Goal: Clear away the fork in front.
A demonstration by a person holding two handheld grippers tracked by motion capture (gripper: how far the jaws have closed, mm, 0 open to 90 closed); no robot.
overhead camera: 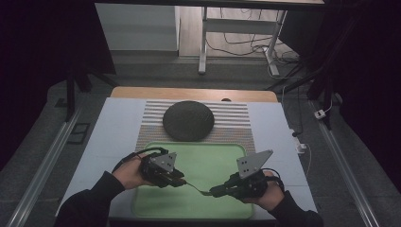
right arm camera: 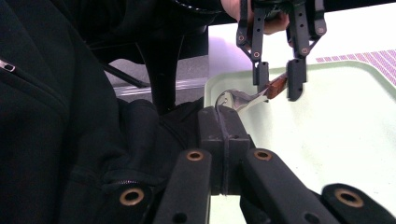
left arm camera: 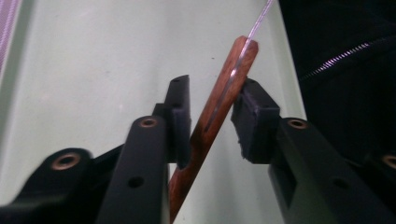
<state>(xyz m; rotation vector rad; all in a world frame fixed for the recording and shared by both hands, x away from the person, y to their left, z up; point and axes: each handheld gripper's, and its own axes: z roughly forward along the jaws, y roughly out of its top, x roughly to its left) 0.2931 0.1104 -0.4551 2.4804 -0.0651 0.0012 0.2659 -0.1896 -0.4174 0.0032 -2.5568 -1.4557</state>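
Handing over a fork (right arm camera: 243, 99) above the green tray (overhead camera: 156, 198): R gripper (right arm camera: 224, 140) is clamped on its metal head, L gripper (left arm camera: 212, 116) brackets the wooden handle (left arm camera: 224, 100), pads not yet pressing. Next: L squeezes, then R lets go

Black tongs (overhead camera: 185, 181) with brass screws, grey triangular plates, black cables; black zipped sleeves.

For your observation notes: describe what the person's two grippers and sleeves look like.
Both the left gripper and the right gripper are black, with brass-coloured rivets along their linkages and blocky dark pads. Each carries a grey three-cornered plate dotted with holes and trails a black cable. The sleeves are black.
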